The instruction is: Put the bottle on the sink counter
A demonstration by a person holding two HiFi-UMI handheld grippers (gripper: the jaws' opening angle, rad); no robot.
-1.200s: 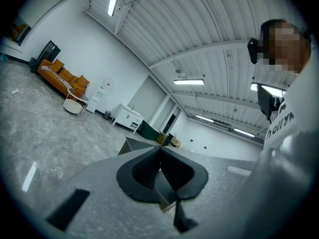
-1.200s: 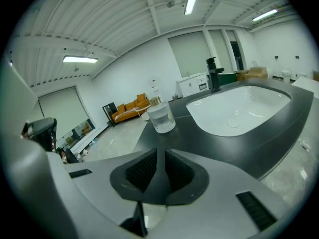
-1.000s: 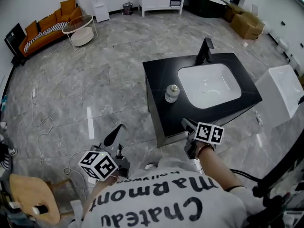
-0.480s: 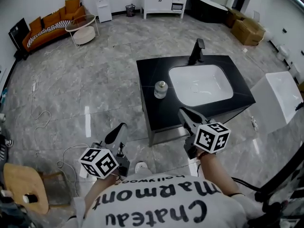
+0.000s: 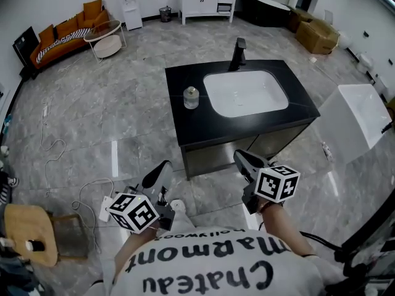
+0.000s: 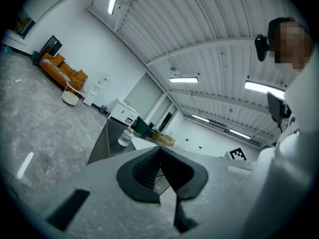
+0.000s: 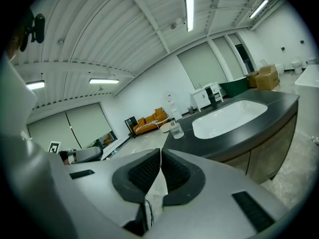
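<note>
A small clear bottle (image 5: pixel 191 97) with a pale cap stands upright on the black sink counter (image 5: pixel 185 125), left of the white basin (image 5: pixel 245 93). It also shows in the right gripper view as the bottle (image 7: pixel 175 129) and in the left gripper view as the bottle (image 6: pixel 124 138). My right gripper (image 5: pixel 245 160) hangs in front of the counter's near edge, shut and empty, well short of the bottle. My left gripper (image 5: pixel 158 172) is low over the floor at the left, shut and empty too.
A black faucet (image 5: pixel 237 53) stands behind the basin. A white box (image 5: pixel 350 121) sits right of the counter. A round side table (image 5: pixel 106 36) and an orange sofa (image 5: pixel 65 31) are far left. A wooden stool (image 5: pixel 26 235) and floor cables (image 5: pixel 55 156) lie near my left side.
The view has drawn back from the counter, which now sits further off and more to the left. The right gripper has come away from the counter edge. The bottle stays on the counter.
</note>
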